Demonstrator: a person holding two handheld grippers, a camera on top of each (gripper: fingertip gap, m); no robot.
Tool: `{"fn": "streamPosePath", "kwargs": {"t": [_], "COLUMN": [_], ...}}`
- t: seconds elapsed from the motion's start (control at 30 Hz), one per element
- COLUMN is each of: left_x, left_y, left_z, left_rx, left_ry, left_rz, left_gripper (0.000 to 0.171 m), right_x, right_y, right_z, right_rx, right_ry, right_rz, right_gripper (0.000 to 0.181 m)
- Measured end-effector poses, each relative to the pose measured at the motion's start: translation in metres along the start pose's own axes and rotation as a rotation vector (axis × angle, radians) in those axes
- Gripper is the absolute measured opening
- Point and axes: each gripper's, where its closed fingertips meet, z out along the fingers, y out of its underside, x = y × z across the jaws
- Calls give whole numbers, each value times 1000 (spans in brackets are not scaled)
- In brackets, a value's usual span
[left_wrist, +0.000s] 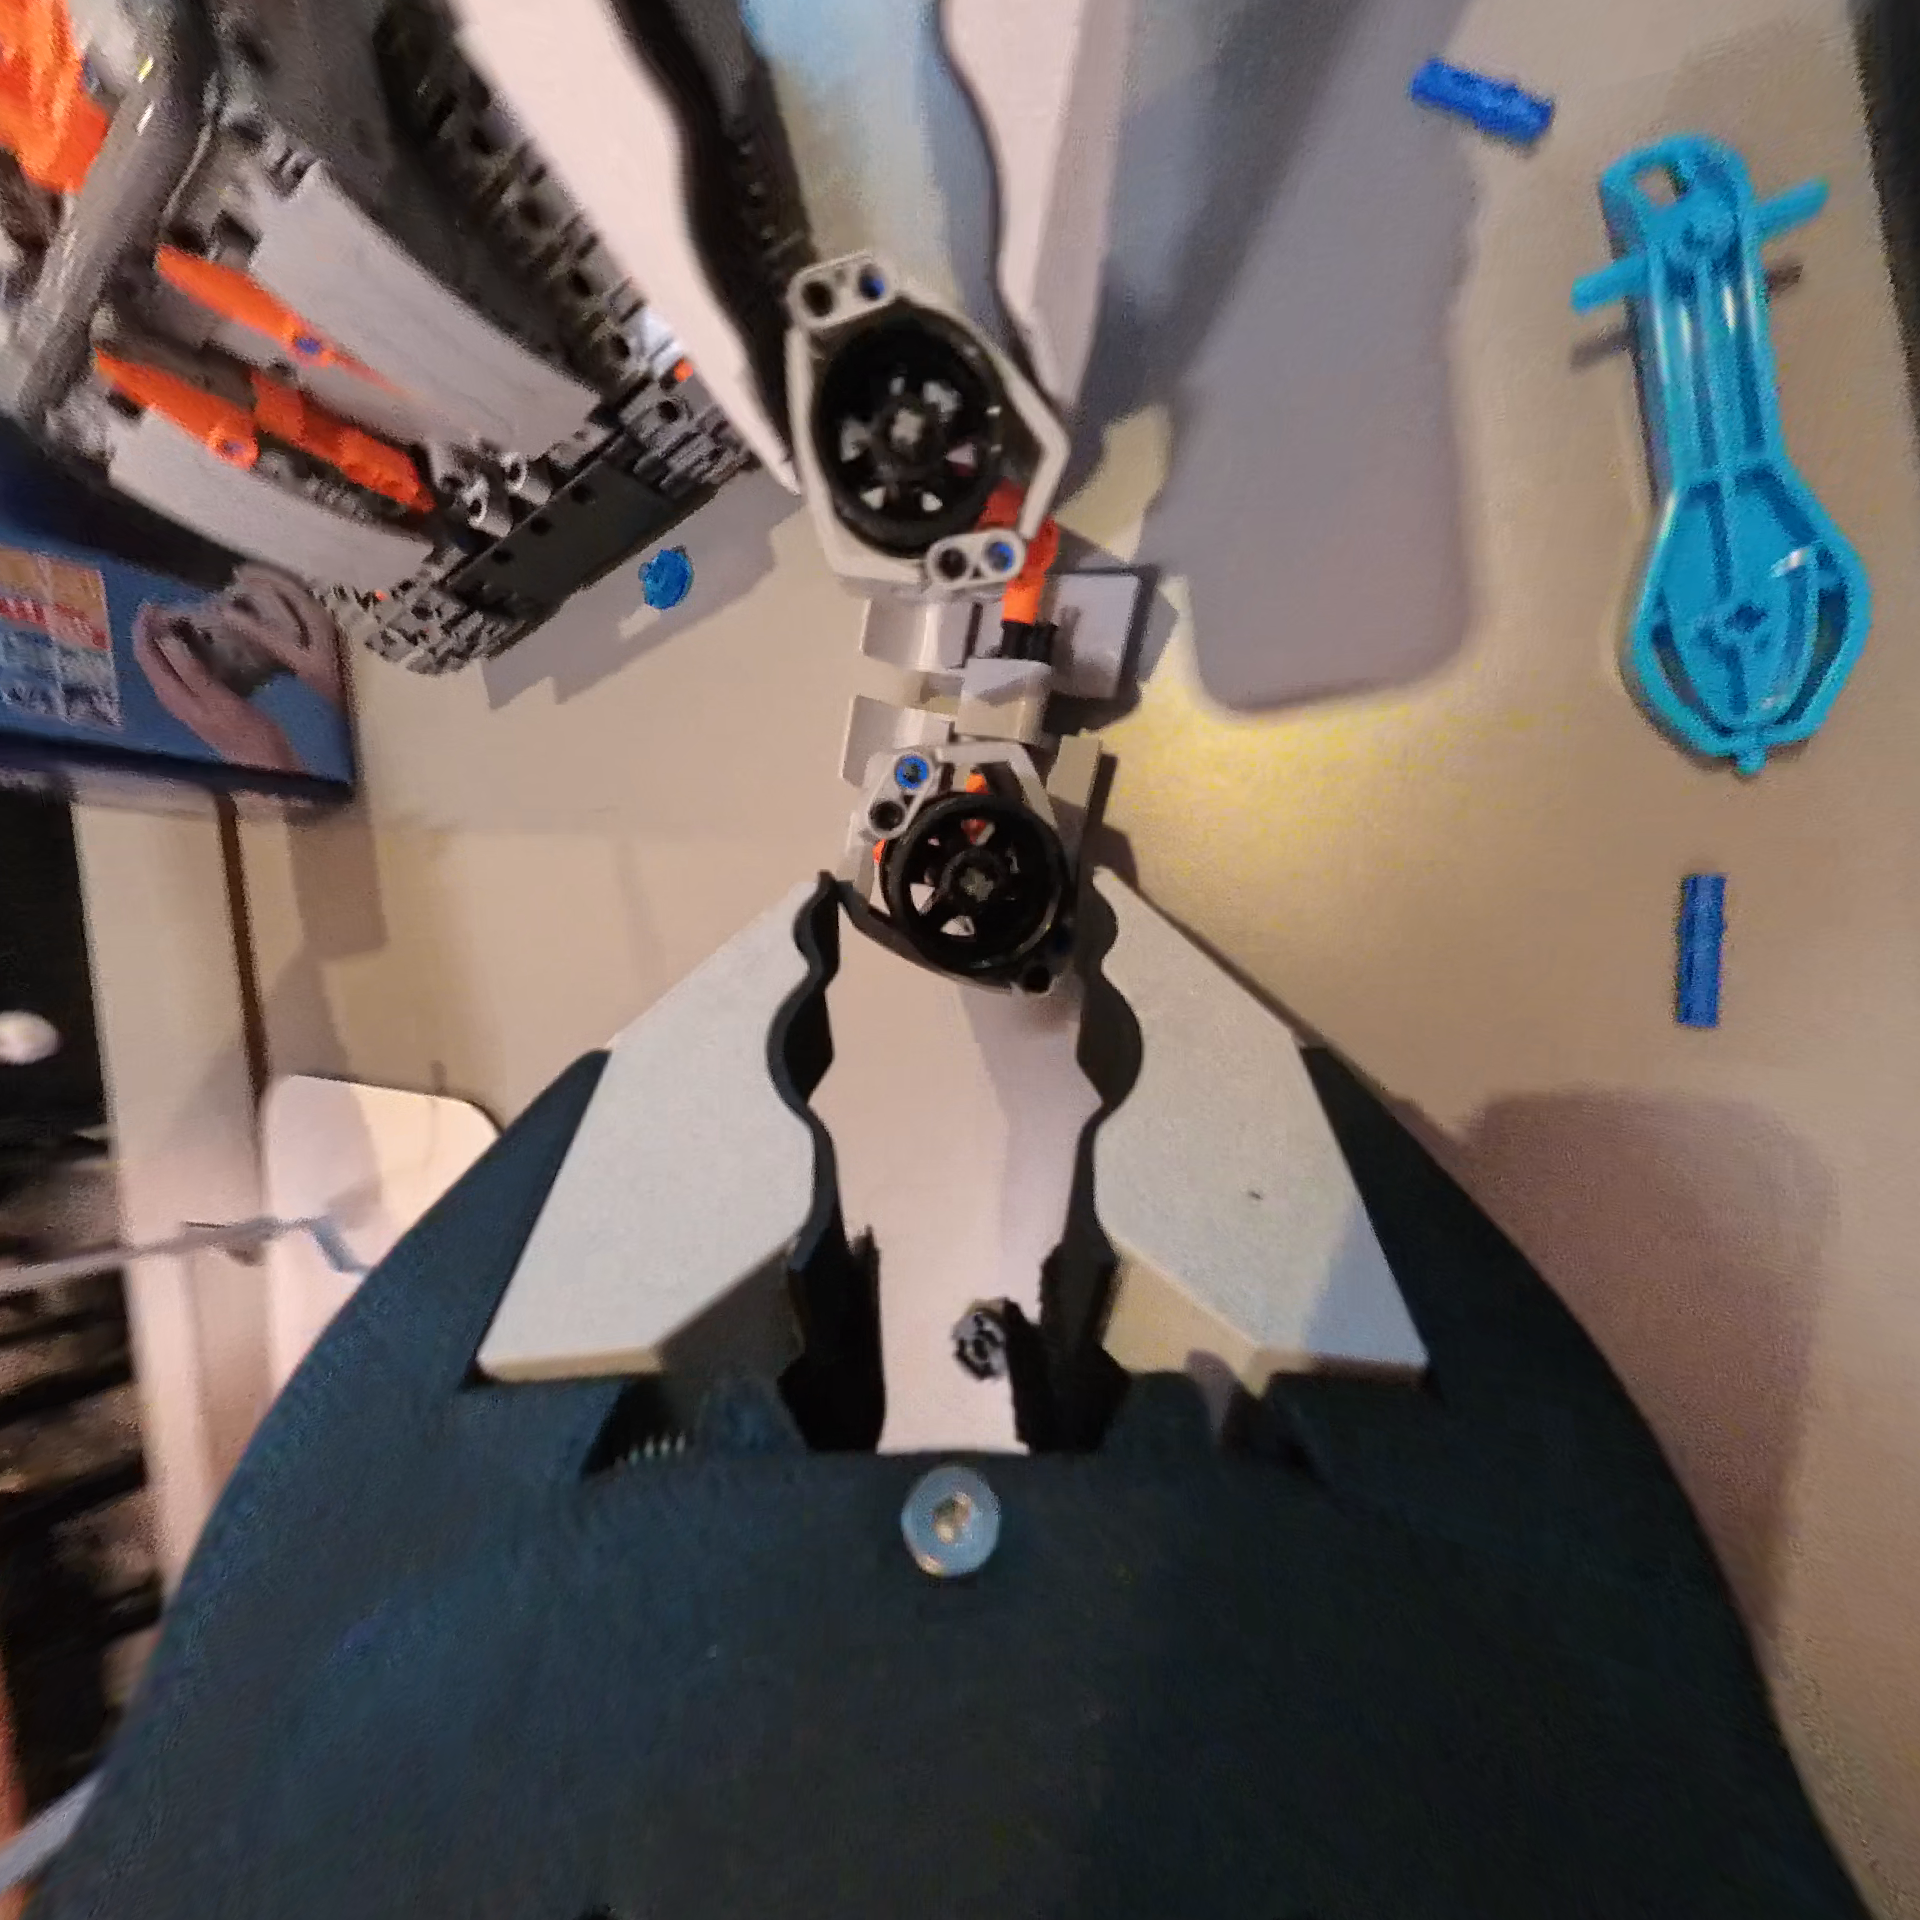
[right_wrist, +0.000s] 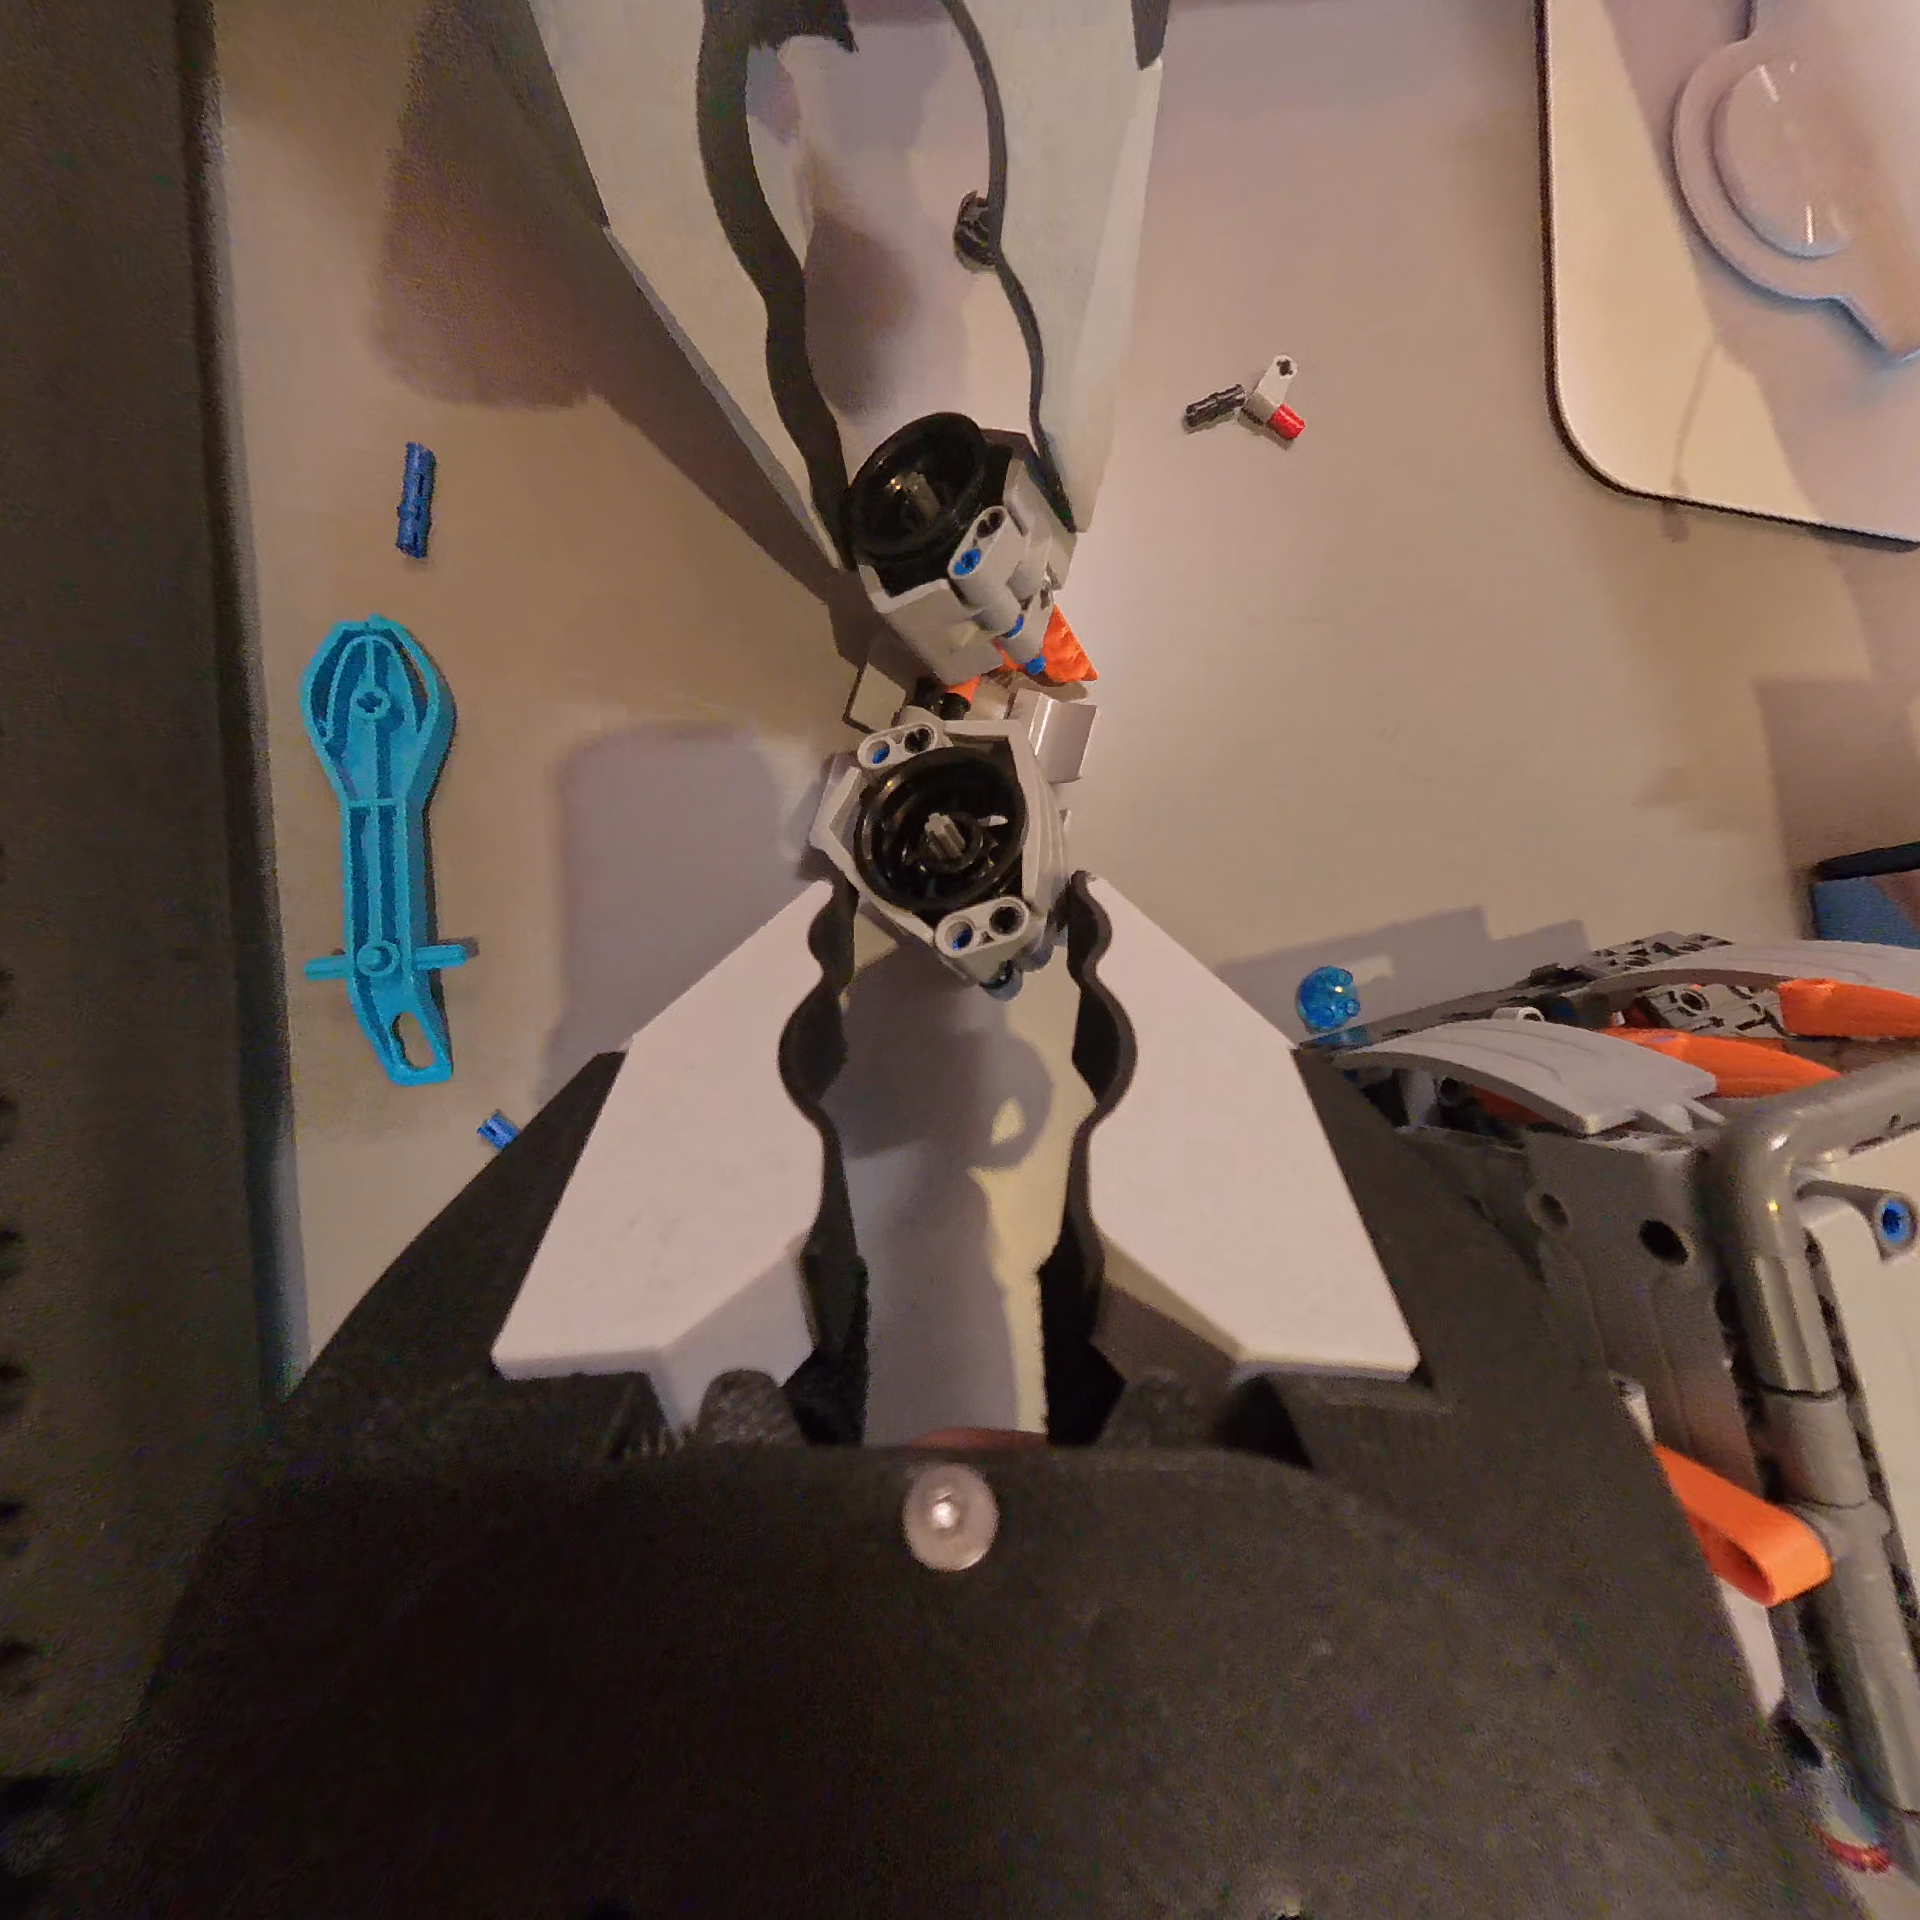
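Both grippers meet over a pale table (right_wrist: 1351, 727), each clamped on one end of the same small brick assembly (left_wrist: 966, 665) — a grey piece with two black wheel-like hubs and orange bits between them. In the left wrist view, the left gripper (left_wrist: 961, 914) pinches the near hub at frame centre, its black wavy pads pressed against the sides, while the other gripper's fingers come down from the top edge onto the far hub. The right wrist view shows the mirror of it: the right gripper (right_wrist: 961, 914) grips the near hub, tips touching the grey housing, and the left gripper reaches in from the top. The assembly looks lifted off the table, though I cannot tell for sure. A large grey-and-orange brick model (right_wrist: 1662, 1195) sits at the right edge of that view, just beside the right gripper, with a round blue stud (right_wrist: 1327, 997) next to it. A light-blue tool (right_wrist: 379, 842) lies well off at the left, a blue pin (right_wrist: 418, 501) above it. At upper right, a small grey-and-red connector (right_wrist: 1273, 400) lies near a white tray (right_wrist: 1600, 447).
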Motion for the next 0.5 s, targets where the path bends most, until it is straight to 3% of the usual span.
{"fn": "streamPosePath", "kwargs": {"t": [0.2,0.3,0.5], "left_x": [3,1,-13], "left_y": [-1,-2,6], "left_z": [-2,-3,-4], "left_rx": [-145,-175,-101], "left_ry": [36,77,10], "left_rz": [337,407,126], "left_gripper": [43,43,50], "right_x": [-2,-1,5], "right_y": [2,3,5], "right_z": [-1,-2,-3], "right_rx": [0,11,44], "right_ry": [-9,-18,-38], "right_rz": [-51,-47,19], "right_gripper": [39,39,37]}}
